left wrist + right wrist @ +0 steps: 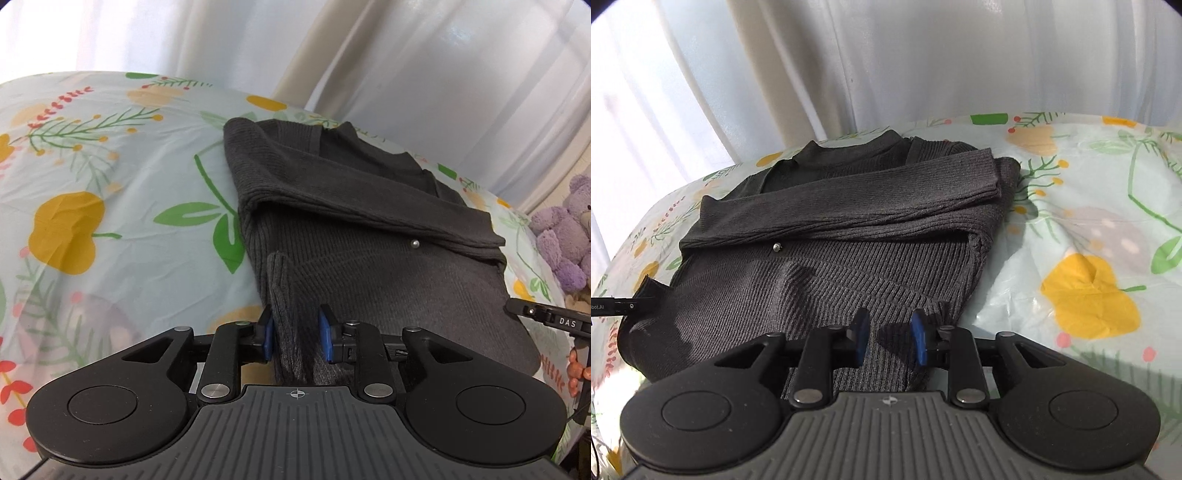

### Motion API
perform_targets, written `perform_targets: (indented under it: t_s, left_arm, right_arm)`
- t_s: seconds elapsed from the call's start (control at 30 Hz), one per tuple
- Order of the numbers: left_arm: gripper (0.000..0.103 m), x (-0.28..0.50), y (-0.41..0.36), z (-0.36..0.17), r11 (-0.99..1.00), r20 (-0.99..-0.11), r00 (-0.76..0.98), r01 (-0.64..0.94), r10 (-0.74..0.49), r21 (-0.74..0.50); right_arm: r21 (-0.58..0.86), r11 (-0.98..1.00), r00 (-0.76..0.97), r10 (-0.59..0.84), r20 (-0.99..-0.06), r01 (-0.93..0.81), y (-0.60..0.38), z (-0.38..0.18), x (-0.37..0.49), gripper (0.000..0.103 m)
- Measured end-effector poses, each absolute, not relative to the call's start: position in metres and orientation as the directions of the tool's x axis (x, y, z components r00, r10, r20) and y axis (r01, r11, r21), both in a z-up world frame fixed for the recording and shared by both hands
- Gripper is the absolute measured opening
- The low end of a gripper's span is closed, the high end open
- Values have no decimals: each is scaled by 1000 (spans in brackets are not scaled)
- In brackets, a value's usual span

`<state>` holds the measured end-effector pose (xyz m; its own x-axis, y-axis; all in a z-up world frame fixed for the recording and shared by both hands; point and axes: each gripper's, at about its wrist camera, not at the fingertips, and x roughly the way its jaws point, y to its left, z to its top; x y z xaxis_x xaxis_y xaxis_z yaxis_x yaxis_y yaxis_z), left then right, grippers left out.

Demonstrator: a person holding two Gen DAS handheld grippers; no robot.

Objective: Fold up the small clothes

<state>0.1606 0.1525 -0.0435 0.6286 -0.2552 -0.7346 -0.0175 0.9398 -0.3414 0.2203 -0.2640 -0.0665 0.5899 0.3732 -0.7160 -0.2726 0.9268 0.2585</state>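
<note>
A dark grey ribbed cardigan (369, 229) lies on a table under a floral cloth (92, 177), its collar at the far edge, close to the white curtain (406, 55). One sleeve (857, 199) is folded flat across the chest, running from side to side, and a small pearl button (416, 243) shows just below it. The hem is at the near edge, where both grippers are.

The left gripper (297, 334) sits at the near left corner of the hem. Its blue pads stand a little apart, and a raised ridge of the knit (282, 295) stands up between them, lying against the left pad while the right pad is clear of the fabric. The pads do not pinch it.

The right gripper (890, 338) sits at the near right corner of the hem. Its jaws are likewise partly open, with a small bunch of hem fabric (897, 332) between the pads; a gap shows on the left side of that bunch, so nothing is clamped.

In the left wrist view the tip of the right gripper shows at the right edge, beside a purple plush bear (565, 236) that sits past the table's right side. In the right wrist view the tip of the left gripper shows at the left edge, touching the near left corner of the cardigan.
</note>
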Motion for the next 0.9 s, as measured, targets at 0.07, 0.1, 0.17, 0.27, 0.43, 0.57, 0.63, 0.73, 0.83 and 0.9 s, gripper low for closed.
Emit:
perform_targets:
  t_s: [0.07,0.1,0.17,0.27,0.43,0.57,0.63,0.73,0.83,0.9]
  left_arm:
    - [26,161,154,-45,937,-736,626,-21,-259,-348]
    - [26,161,154,-45,936,-734,627,-22,-262,-352]
    - [26,160,154,-45,933,-728,631,-17,-269,-359]
    - [25,160,151,-44,936,-726,633,-6,-268,-351]
    - [12,158,144,-39,947,-715,653,14,-251,-320]
    - [13,162,142,-42,947,-726,640,10,-253,-321]
    - [16,164,141,-45,946,-735,628,6,-255,-324]
    - [18,165,138,-46,949,-744,621,0,-247,-315]
    - [12,164,135,-43,958,-749,628,-17,-212,-286]
    - [10,163,134,-35,962,-740,645,-24,-193,-271]
  right_arm:
    - [222,938,605,342,-720,-266,-264,-65,218,28]
    - [211,943,609,328,-722,-258,-264,-64,218,28]
    - [204,950,621,309,-721,-237,-267,-64,217,28]
    - [201,954,604,296,-740,-222,-270,-69,219,28]
    - [152,951,615,291,-733,-268,-265,-70,215,10]
    - [137,943,625,305,-719,-303,-260,-67,212,7]
    - [148,941,612,312,-727,-303,-259,-70,214,8]
    - [181,938,590,329,-737,-297,-262,-75,219,9]
    - [207,926,578,360,-732,-315,-264,-76,222,8]
    - [208,921,572,371,-731,-330,-264,-76,223,6]
